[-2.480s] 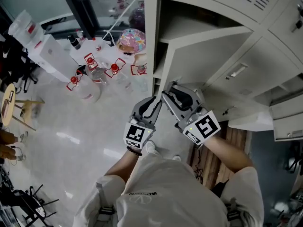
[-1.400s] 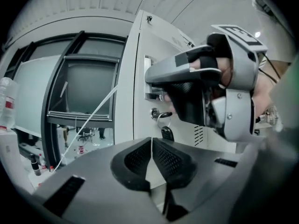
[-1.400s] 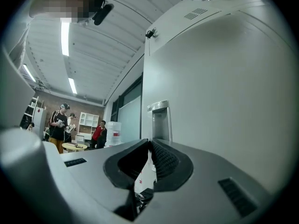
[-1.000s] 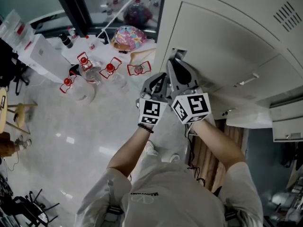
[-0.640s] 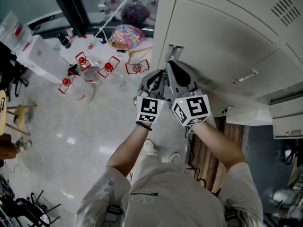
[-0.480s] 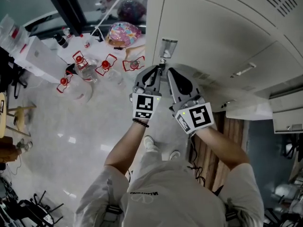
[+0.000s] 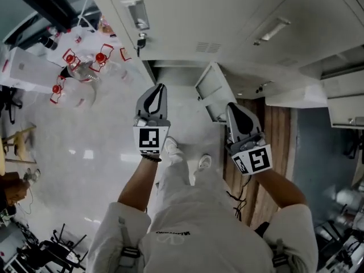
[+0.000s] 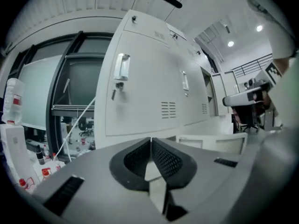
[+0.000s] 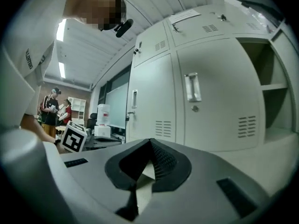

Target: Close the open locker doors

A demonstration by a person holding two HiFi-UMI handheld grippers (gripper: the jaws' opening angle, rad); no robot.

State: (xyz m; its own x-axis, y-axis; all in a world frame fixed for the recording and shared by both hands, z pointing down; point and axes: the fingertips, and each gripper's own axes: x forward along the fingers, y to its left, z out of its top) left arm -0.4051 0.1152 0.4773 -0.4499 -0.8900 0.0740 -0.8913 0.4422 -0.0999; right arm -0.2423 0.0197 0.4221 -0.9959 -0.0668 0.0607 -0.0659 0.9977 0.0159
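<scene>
The grey lockers fill the top of the head view. The upper door (image 7: 187,16) with its handle (image 7: 138,15) lies flush, and so does the one beside it (image 7: 272,30). Lower down, a small locker door (image 7: 211,90) stands open, swung out toward me. My left gripper (image 7: 161,87) hangs left of that door, shut and empty. On the other side, below the door's edge, my right gripper (image 7: 231,106) is shut with nothing in it. The left gripper view has the shut left gripper (image 8: 150,139) facing the closed door's handle (image 8: 120,66). Past the right gripper (image 9: 150,141), an open compartment (image 9: 273,78) with a shelf shows at far right.
Water bottles with red handles (image 7: 79,73) stand on the pale floor at the left. A wooden strip (image 7: 273,147) runs along the floor at the right. More doors (image 7: 341,95) jut out at the far right. People (image 9: 49,108) stand far off in the room.
The big upper door, open earlier, now lies shut. Both grippers have drawn back from it, sunk and moved apart; the right one went further, to the right of an open lower door.
</scene>
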